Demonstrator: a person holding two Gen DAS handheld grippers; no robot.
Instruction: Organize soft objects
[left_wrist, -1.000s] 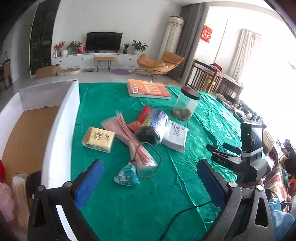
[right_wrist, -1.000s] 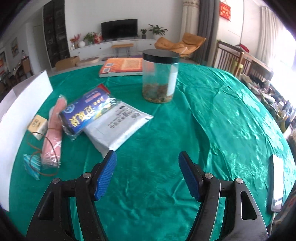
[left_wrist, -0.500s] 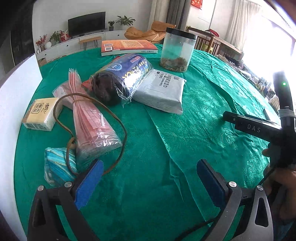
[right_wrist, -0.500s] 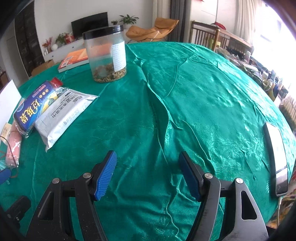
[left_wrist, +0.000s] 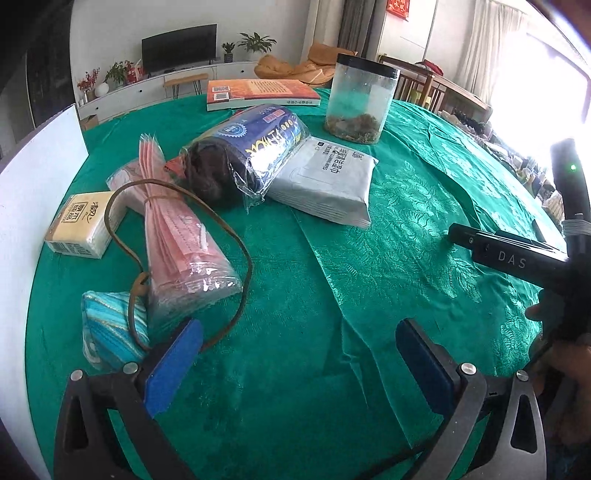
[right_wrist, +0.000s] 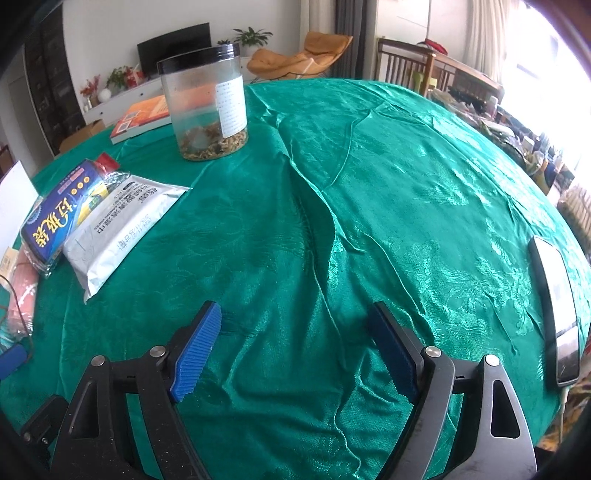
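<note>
In the left wrist view my left gripper (left_wrist: 299, 363) is open low over the green cloth, nothing between its pads. Its left pad (left_wrist: 173, 363) sits just in front of a teal striped pouch (left_wrist: 105, 332) and a pink pack in clear plastic (left_wrist: 184, 247) looped by a brown cord (left_wrist: 245, 254). Behind them lie a tissue pack (left_wrist: 85, 225), a blue bag (left_wrist: 255, 151) and a white wipes pack (left_wrist: 325, 184). My right gripper (right_wrist: 295, 350) hovers over bare cloth, its jaws opening with nothing between them. The wipes pack (right_wrist: 114, 229) and blue bag (right_wrist: 62, 210) lie to its left.
A clear jar with a black lid (left_wrist: 360, 103) and an orange book (left_wrist: 258, 92) stand at the back. A white box wall (left_wrist: 37, 221) borders the left. A phone (right_wrist: 557, 310) lies near the table's right edge. A hand holds the right gripper's body (left_wrist: 517, 258).
The left gripper has dropped and closed in on the pouch and pink pack. The right view has swung right, away from the packs, and its jaws stand wider.
</note>
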